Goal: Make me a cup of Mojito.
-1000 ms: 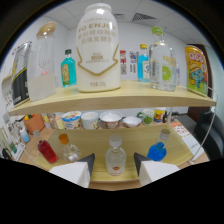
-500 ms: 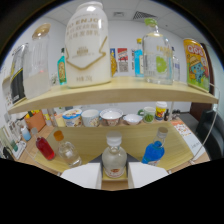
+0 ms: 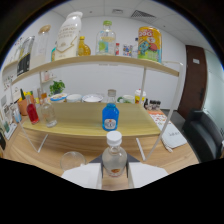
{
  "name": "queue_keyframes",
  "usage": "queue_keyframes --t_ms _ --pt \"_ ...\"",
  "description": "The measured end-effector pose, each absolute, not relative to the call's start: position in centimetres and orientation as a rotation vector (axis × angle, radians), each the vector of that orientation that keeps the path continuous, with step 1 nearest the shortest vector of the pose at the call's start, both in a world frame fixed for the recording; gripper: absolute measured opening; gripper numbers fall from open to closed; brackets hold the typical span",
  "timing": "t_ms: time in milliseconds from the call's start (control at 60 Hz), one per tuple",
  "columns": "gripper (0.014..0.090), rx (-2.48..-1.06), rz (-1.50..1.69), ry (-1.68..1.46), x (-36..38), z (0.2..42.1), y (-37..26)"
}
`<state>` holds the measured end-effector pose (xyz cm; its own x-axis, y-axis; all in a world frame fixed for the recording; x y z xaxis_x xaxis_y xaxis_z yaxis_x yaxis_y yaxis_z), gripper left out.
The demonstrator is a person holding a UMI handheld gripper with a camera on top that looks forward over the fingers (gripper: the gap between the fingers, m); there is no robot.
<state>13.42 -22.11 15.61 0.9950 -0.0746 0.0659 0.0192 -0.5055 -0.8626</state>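
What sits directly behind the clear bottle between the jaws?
Behind the clear bottle stands a blue bottle on the lower shelf; bowls line up farther back. The clear bottle's base is hidden by the jaws.

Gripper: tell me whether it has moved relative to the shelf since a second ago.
Yes. The gripper swung left along the wooden shelf; the blue bottle now sits straight ahead instead of off right. The clear white-capped bottle remains between its fingers.

Bright, even indoor light, soft overall blur, strong fisheye bending at the edges, black vignette around.
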Motion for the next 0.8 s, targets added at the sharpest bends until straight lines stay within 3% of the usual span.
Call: queue_keyframes --t_ms 300,517,800 --pt "0.0342 -2.025 -0.572 -0.385 14.2 16.3 -22.3" --pt "0.0336 -1.766 -1.051 -0.886 13.6 19.6 -20.2" --pt "0.0338 -1.441 -1.512 -1.388 13.0 20.3 -19.2"
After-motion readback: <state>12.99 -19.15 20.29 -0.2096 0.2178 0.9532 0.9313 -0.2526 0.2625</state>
